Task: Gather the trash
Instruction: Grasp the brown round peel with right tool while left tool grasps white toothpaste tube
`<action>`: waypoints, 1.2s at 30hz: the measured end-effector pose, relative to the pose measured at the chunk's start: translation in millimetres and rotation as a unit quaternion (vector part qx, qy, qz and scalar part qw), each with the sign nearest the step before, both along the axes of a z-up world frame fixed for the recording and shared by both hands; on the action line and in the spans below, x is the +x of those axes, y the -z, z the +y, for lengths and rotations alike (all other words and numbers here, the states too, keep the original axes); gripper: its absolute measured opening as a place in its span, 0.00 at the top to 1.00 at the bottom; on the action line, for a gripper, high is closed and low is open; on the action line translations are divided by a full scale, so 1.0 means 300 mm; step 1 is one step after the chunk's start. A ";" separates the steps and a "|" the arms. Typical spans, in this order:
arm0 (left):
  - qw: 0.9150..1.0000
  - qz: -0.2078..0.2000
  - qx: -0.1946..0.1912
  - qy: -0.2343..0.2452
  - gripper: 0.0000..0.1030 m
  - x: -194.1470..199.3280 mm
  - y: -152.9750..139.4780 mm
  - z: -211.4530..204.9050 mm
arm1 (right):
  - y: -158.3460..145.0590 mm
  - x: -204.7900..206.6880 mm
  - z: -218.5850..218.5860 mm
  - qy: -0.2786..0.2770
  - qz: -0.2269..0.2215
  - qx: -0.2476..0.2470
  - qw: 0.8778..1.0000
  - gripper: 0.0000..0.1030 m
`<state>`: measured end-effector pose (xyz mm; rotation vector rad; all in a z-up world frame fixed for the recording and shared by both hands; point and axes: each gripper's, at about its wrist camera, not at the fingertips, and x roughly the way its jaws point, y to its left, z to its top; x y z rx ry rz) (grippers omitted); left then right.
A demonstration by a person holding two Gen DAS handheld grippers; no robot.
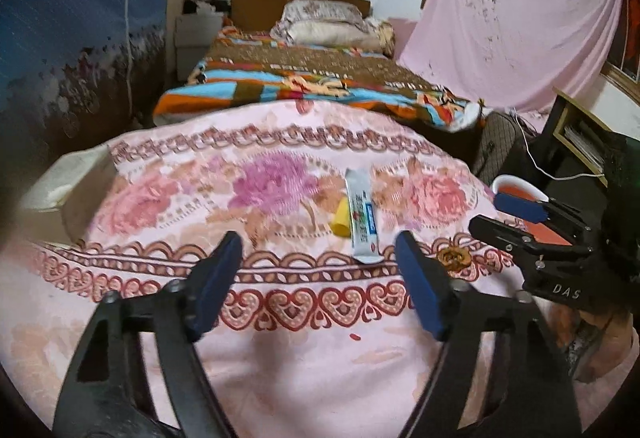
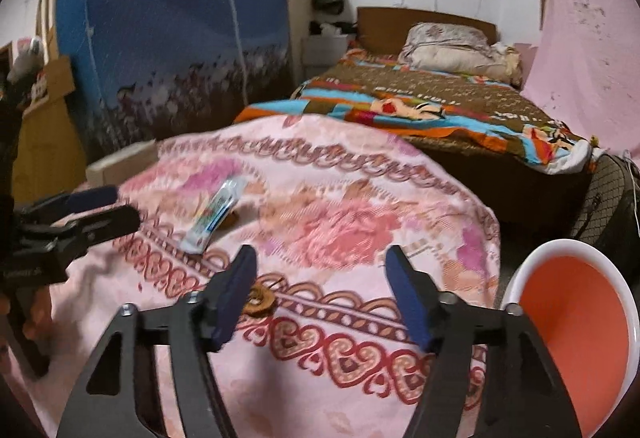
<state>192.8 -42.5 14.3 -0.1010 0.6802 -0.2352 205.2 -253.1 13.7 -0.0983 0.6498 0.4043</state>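
A flattened white and blue toothpaste tube lies on the pink flowered blanket, with a small yellow piece beside it. A brown crumpled scrap lies to the right of the tube. My left gripper is open and empty, just short of the tube. My right gripper is open and empty above the blanket, with the brown scrap by its left finger. The tube also shows in the right wrist view. A white bin with an orange inside stands at the blanket's right edge.
A bed with a colourful cover and pillows lies behind. A blue cloth-covered shape stands at the left. A pink sheet hangs at the right. A white box sits at the blanket's left edge.
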 end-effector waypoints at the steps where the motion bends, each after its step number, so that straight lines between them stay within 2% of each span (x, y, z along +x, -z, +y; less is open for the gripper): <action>1: 1.000 0.006 -0.001 0.003 0.47 0.004 0.006 -0.001 | 0.005 -0.001 0.009 -0.010 0.005 -0.003 1.000 0.46; 9: 0.999 0.042 -0.006 0.033 0.67 0.035 0.032 -0.017 | 0.041 -0.015 0.076 -0.070 0.037 -0.024 0.997 0.51; 12: 0.998 0.055 -0.006 0.040 0.73 0.049 0.042 -0.025 | 0.056 -0.014 0.096 -0.080 0.047 -0.035 0.995 0.61; 17: 0.996 0.069 -0.001 0.052 0.77 0.063 0.052 -0.043 | 0.070 -0.005 0.112 -0.085 0.057 -0.044 0.994 0.74; 31: 0.991 0.085 0.062 0.077 0.78 0.126 0.065 -0.157 | 0.053 0.020 0.044 -0.055 0.062 0.001 0.997 0.75; 34: 0.991 0.088 0.068 0.073 0.83 0.137 0.067 -0.161 | 0.052 0.020 0.046 -0.055 0.061 0.001 0.997 0.75; 36: 0.991 0.089 0.070 0.070 0.92 0.144 0.070 -0.164 | 0.052 0.020 0.048 -0.055 0.061 0.002 0.997 0.75</action>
